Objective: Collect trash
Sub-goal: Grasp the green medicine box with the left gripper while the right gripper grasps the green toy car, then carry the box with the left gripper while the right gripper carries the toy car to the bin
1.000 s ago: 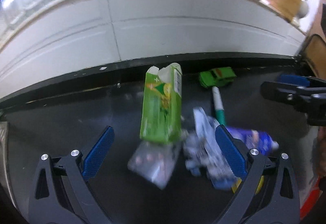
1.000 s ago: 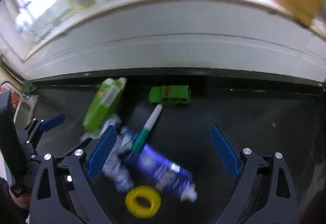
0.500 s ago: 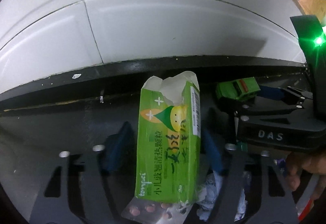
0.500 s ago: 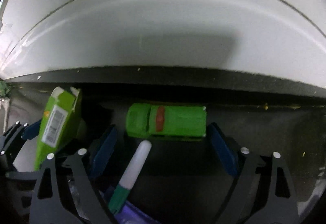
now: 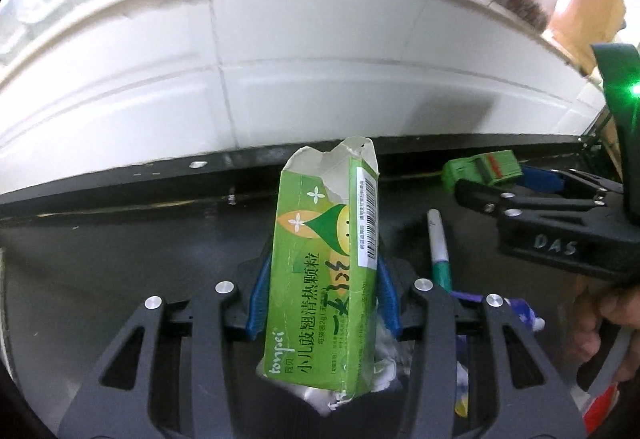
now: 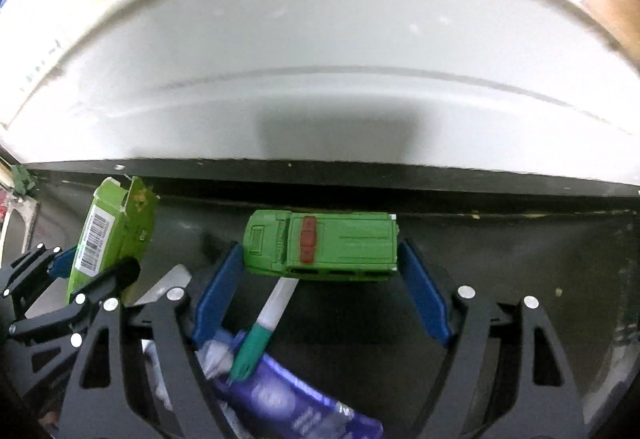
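Note:
My left gripper [image 5: 322,295] is shut on a torn green medicine carton [image 5: 328,271] and holds it upright; the carton also shows in the right wrist view [image 6: 110,235]. My right gripper [image 6: 320,283] has its blue pads on both ends of a green toy car [image 6: 324,245], which looks lifted off the black counter; the car also shows in the left wrist view [image 5: 482,171]. A white and green marker [image 6: 264,323] lies under the car. A blue tube [image 6: 292,399] and crumpled wrappers [image 6: 216,355] lie below it.
A white tiled wall [image 5: 280,79] rises behind the black counter [image 6: 520,251]. Bottles and jars stand blurred on the sill above. The right gripper's body [image 5: 560,223] sits close to the right of the carton.
My left gripper closed on the carton and raised it. My right gripper moved forward and closed around the toy car, which has risen slightly.

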The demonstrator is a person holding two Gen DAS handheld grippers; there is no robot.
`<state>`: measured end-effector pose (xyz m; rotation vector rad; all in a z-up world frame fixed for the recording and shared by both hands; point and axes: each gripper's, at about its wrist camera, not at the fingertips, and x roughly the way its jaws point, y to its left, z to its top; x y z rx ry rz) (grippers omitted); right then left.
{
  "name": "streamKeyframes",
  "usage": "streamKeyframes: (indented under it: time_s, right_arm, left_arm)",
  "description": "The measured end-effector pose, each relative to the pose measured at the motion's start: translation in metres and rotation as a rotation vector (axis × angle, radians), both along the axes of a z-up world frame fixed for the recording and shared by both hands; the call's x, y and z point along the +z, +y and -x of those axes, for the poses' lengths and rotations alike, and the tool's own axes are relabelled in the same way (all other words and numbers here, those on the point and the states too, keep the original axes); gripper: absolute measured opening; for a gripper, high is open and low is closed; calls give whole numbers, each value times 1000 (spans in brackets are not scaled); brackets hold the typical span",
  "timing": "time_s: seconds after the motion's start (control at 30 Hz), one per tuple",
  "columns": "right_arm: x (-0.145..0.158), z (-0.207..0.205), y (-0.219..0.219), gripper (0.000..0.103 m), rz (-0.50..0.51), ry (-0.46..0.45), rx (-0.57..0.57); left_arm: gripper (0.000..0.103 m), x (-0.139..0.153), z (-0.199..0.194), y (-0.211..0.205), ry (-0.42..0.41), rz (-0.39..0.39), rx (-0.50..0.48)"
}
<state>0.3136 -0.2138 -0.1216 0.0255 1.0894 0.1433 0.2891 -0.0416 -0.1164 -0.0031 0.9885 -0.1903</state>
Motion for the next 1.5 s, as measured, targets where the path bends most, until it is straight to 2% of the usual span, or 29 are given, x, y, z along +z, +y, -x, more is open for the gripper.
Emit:
streamKeyframes:
  time_s: [0.23, 0.37, 0.5, 0.63, 0.77, 0.93, 1.13, 1.3, 1.5]
  right_arm:
    - [52, 74, -7, 77, -20, -70, 13]
    - [70, 137, -13, 77, -26, -86, 26]
    - [79, 198, -19, 77, -32, -80, 28]
    - [75, 259, -19, 77, -28, -47, 32]
    - [71, 292, -14, 77, -20, -32, 33]
    - [73, 308, -10, 77, -20, -43, 36]
    - [84, 301, 3, 77, -26, -67, 77]
    - [95, 290, 52, 77, -45, -93, 217]
    - [103, 298, 162, 77, -111, -97, 502]
  left_arm:
    - [44, 34, 73, -2, -34, -19, 6]
    - [44, 42, 130, -3, -32, -31, 4]
    - [44, 38, 181, -6, -12, -34, 6]
    - [44, 32, 229, -2, 14, -44, -3]
    - [44, 26, 249, -2, 21, -45, -10]
    - [44, 28, 262, -2, 15, -47, -8]
    - [44, 36, 272, 8, -14, -59, 20]
    - [44, 51, 290, 45, -55, -55, 131]
    - [44, 60, 346, 125, -79, -121, 359]
